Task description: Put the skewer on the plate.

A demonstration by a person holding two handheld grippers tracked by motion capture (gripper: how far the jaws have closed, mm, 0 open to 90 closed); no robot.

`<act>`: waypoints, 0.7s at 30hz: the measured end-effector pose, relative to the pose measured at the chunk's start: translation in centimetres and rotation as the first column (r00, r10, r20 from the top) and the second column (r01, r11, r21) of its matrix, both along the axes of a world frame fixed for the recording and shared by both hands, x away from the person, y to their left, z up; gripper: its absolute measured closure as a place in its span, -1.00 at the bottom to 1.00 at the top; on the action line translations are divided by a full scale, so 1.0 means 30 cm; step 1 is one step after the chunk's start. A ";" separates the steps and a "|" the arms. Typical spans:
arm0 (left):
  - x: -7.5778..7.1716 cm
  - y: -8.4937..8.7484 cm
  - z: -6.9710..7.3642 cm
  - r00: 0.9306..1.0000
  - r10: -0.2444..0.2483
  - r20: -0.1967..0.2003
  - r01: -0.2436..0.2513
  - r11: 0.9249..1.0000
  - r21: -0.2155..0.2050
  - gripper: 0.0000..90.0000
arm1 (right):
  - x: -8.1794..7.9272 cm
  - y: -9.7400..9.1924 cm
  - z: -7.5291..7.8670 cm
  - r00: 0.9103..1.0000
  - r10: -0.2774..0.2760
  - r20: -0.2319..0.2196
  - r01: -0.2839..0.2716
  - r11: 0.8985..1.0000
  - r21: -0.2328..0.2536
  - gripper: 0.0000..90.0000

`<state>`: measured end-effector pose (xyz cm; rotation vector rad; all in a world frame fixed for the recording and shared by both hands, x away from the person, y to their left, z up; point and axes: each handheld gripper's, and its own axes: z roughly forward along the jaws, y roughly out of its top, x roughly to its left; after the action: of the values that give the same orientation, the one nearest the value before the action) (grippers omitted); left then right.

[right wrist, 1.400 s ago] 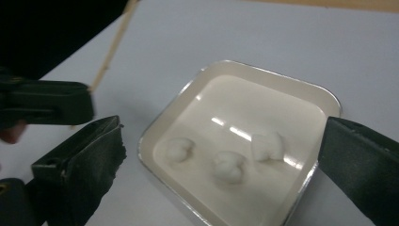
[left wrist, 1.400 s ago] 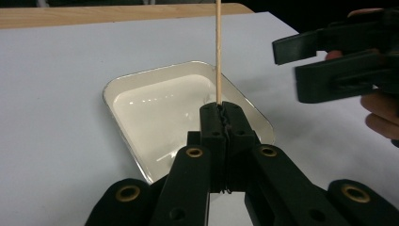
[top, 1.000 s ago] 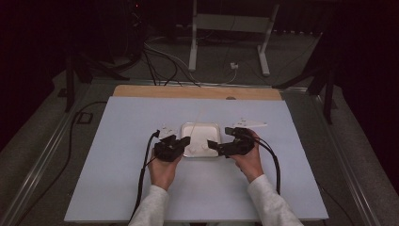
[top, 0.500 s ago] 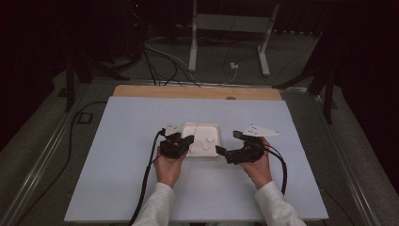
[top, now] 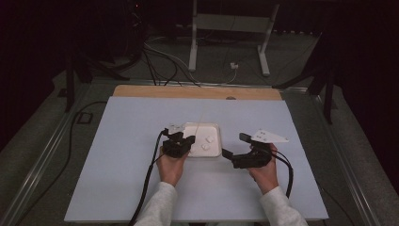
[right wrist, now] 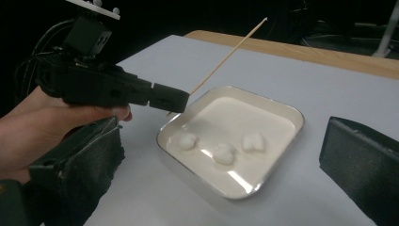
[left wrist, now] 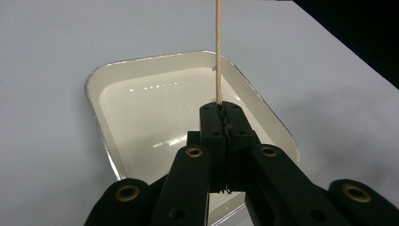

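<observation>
Tray: mid-table, between the grippers
Marshmallows: three, in tray
Skewer: over tray, in left gripper

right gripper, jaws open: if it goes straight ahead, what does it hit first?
Likely the white tray with three white lumps, lying right ahead between the right gripper's jaws; depth is unclear.

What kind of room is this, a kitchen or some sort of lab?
Probably a lab or recording studio, not a kitchen: dark curtained surroundings, cables across the floor, and a bare table where a person works cabled tongs over a small tray.
</observation>
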<state>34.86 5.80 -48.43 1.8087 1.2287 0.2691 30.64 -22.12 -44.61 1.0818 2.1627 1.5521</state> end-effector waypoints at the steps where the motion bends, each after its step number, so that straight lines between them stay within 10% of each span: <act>1: 0.002 -0.003 -0.003 1.000 -0.001 -0.002 0.001 1.000 0.002 1.00 | -0.003 -0.007 -0.003 1.000 -0.005 -0.001 0.005 1.000 -0.001 -1.00; 21: 0.023 -0.072 -0.063 0.997 0.036 -0.068 -0.033 0.999 0.037 0.99 | -0.067 -0.116 -0.035 0.999 -0.050 -0.020 0.051 0.999 0.018 -1.00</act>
<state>35.55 3.65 -50.33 1.8417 1.3110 0.2518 28.61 -25.60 -45.67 1.1528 2.1201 1.5492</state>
